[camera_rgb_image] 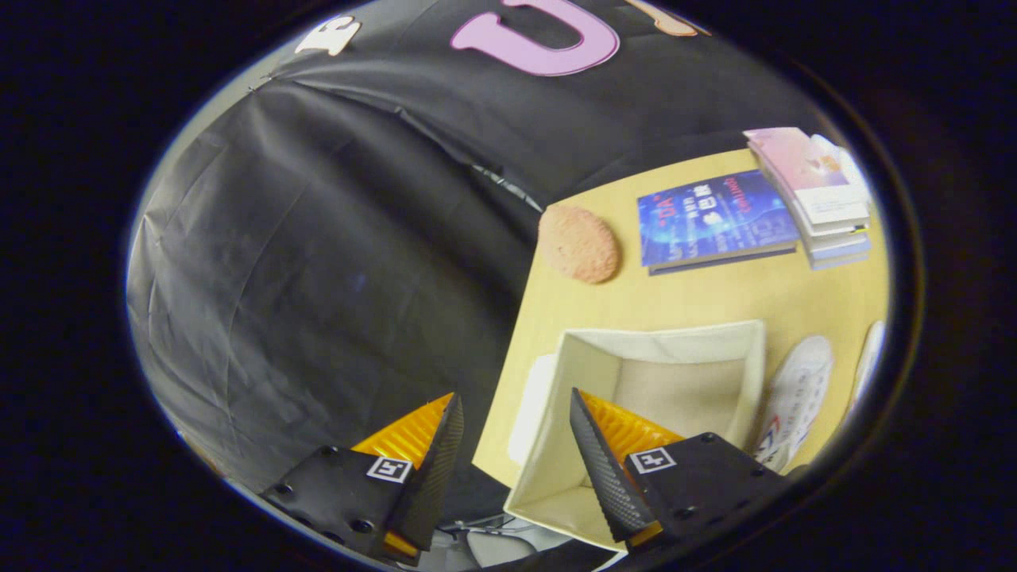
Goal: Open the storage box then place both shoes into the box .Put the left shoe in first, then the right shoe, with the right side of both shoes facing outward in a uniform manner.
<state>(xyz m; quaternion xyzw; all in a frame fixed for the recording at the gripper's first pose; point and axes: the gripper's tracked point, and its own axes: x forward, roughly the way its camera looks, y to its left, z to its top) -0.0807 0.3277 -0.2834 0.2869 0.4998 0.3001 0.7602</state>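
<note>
A cream fabric storage box (588, 373) stands open on the wooden table (715, 294), nothing inside it. Its lid (531, 405) appears to lie flat against the box's left side. My gripper (515, 413) is open with nothing between its fingers; it hovers above the table's left edge, one finger over the box's near corner, the other off the table against the black cloth. A white shoe (798, 393) lies just right of the box, and the edge of a second white shoe (868, 357) shows farther right.
Beyond the box, a round pinkish sponge-like pad (578, 243) lies at the table's far corner. A blue book (715, 221) lies flat beside it, and a small stack of books (818, 195) sits farther right. Black cloth wall surrounds the table's left.
</note>
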